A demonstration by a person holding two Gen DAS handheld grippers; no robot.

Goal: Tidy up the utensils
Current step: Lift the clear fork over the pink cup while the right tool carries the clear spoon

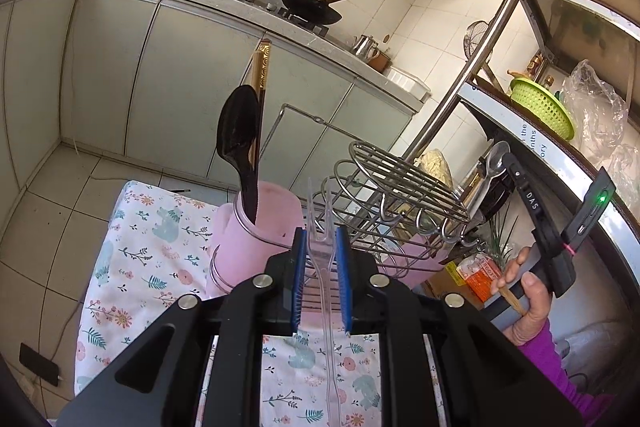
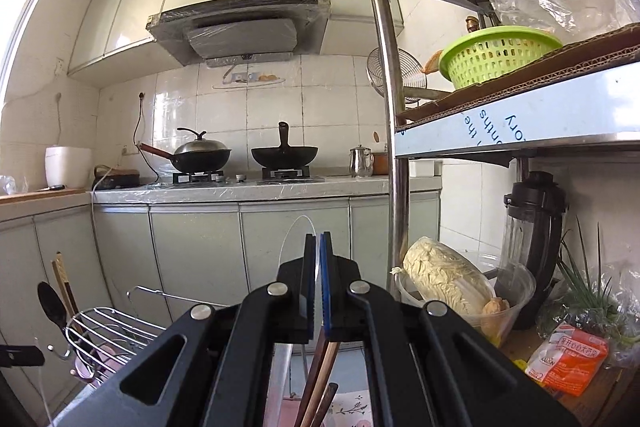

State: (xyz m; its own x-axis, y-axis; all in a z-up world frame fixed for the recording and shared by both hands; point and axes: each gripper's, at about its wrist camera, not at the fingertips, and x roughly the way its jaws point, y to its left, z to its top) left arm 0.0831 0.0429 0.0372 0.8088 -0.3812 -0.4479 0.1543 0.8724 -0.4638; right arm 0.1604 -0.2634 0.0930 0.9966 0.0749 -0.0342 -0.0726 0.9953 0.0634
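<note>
My left gripper [image 1: 321, 239] is shut on a clear plastic fork [image 1: 320, 223], tines pointing up, just in front of a wire utensil rack [image 1: 400, 187]. The rack's left pink cup [image 1: 256, 235] holds a black spoon [image 1: 237, 131] and chopsticks [image 1: 262, 71]. My right gripper [image 2: 319, 247] is shut on a clear plastic spoon [image 2: 298, 227] and on wooden chopsticks [image 2: 320, 371] whose ends hang below the jaws. In the left wrist view the right gripper [image 1: 506, 157] is held to the right of the rack, with a metal spoon [image 1: 495, 157] seen beside its tip. The rack also shows at the lower left of the right wrist view [image 2: 108, 327].
A floral cloth [image 1: 160, 247] covers the table under the rack. A steel shelf unit [image 2: 520, 131] stands at the right with a green basket [image 2: 496, 55], cabbage [image 2: 444, 279], a blender [image 2: 532, 235] and packets. The counter [image 2: 240, 191] with two woks is behind.
</note>
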